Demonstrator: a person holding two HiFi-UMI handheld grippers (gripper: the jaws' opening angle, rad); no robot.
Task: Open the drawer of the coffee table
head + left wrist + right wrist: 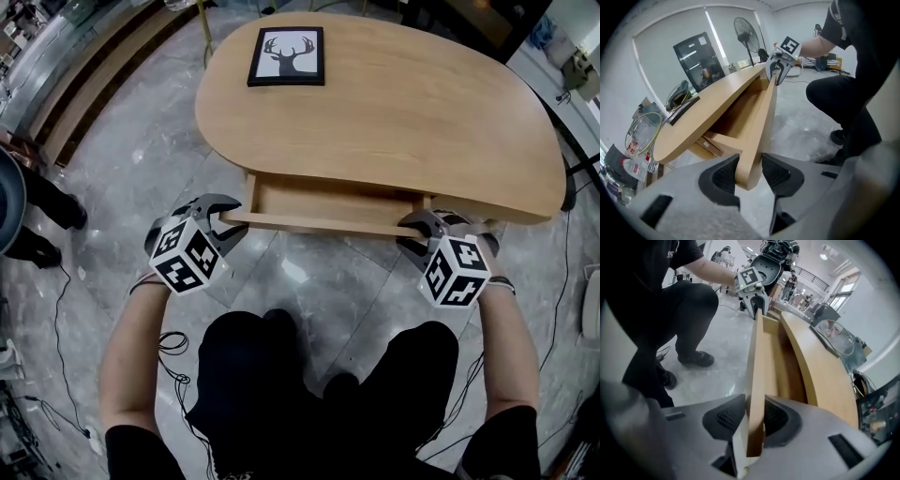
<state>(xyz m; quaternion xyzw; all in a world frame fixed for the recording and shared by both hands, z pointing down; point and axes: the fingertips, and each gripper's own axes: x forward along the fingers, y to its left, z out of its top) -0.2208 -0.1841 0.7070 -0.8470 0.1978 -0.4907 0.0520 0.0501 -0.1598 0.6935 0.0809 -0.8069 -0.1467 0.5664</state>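
Both grippers at the drawer front, as I see them from the remote station.

(a) The left gripper [749, 171] straddles the left end of the drawer [323, 202] front. Its jaws stand partly apart, no wider than the board, and its pads [723, 176] lie against both faces of the wood. The board runs away from these jaws straight to the other gripper at its far end.

(b) The right gripper [754, 416] is clamped on the right end of the same board. Its jaws are narrower than the left pair, with one ribbed pad on each face and the board's edge standing up between them.

(c) In the head view I see the drawer pulled partway out from under the table [394, 112], its front between the two grippers and its floor bare. Both grippers point steeply down, marker cubes towards me. A framed picture [286, 56] lies on the tabletop, well beyond the left gripper.
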